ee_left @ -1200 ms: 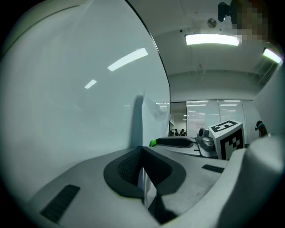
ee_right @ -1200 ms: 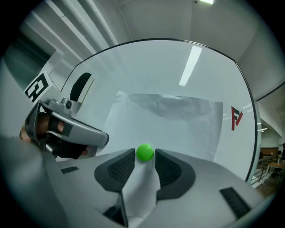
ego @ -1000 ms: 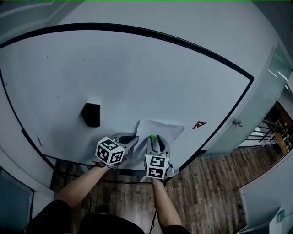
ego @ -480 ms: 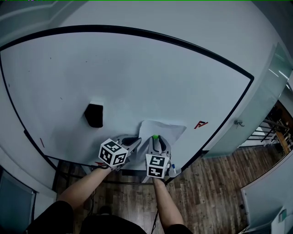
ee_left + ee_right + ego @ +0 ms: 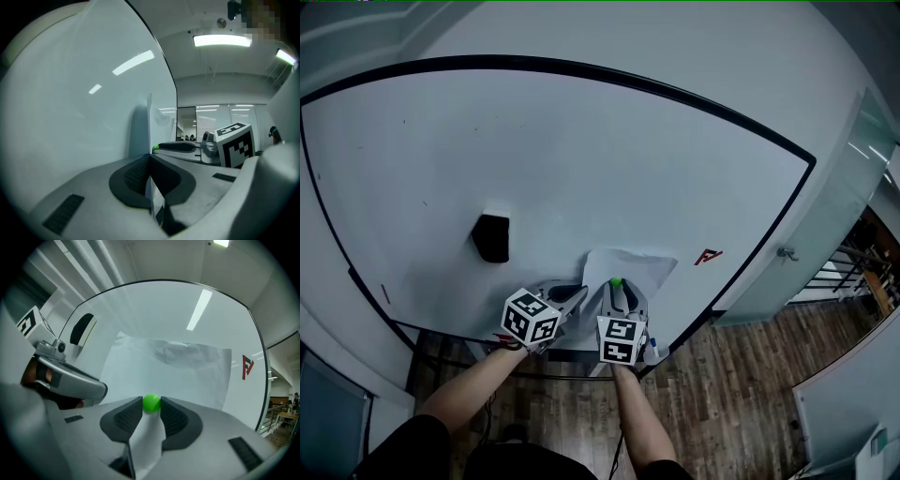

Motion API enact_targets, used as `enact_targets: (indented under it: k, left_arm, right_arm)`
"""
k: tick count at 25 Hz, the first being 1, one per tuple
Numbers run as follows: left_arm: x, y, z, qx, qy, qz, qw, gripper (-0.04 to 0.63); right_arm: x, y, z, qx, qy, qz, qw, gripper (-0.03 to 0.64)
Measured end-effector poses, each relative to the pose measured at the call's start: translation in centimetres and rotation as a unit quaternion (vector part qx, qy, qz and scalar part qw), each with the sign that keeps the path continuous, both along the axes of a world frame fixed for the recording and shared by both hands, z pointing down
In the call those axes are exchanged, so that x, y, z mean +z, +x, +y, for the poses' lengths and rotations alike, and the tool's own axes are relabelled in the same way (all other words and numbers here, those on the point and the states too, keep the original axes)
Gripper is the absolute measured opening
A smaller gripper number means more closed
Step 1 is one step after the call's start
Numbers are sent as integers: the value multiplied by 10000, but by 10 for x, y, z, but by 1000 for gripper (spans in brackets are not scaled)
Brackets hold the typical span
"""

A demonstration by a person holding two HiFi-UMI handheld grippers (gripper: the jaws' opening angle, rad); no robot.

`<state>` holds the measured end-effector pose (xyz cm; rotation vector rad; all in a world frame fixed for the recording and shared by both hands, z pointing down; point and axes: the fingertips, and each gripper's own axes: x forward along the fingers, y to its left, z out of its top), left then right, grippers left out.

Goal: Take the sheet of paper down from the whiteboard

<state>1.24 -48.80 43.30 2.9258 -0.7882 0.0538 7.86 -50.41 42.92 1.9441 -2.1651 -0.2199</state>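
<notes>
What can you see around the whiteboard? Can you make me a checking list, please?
Surface: whiteboard, upright, mostly bare and white.
Job's things: sheet of paper low on the board, a bit crumpled, with a green magnet on it.
Clutter: black eraser stuck left of the paper; small red mark to its right.
Grippers: left gripper shut on the paper's edge; right gripper has just been closing its jaws, and they now sit on the green magnet.
Cables: nothing seen.
Surroundings: wooden floor below, glass wall at the right.
</notes>
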Motion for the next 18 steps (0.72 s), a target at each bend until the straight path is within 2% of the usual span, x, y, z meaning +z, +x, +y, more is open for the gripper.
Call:
enact_targets:
  k: [18]
  left_arm:
    - [1,-2,-1,-60,-108,75,9999,20]
  right_arm:
    - [-1,-2,-1,-110,-35,89,9999,129]
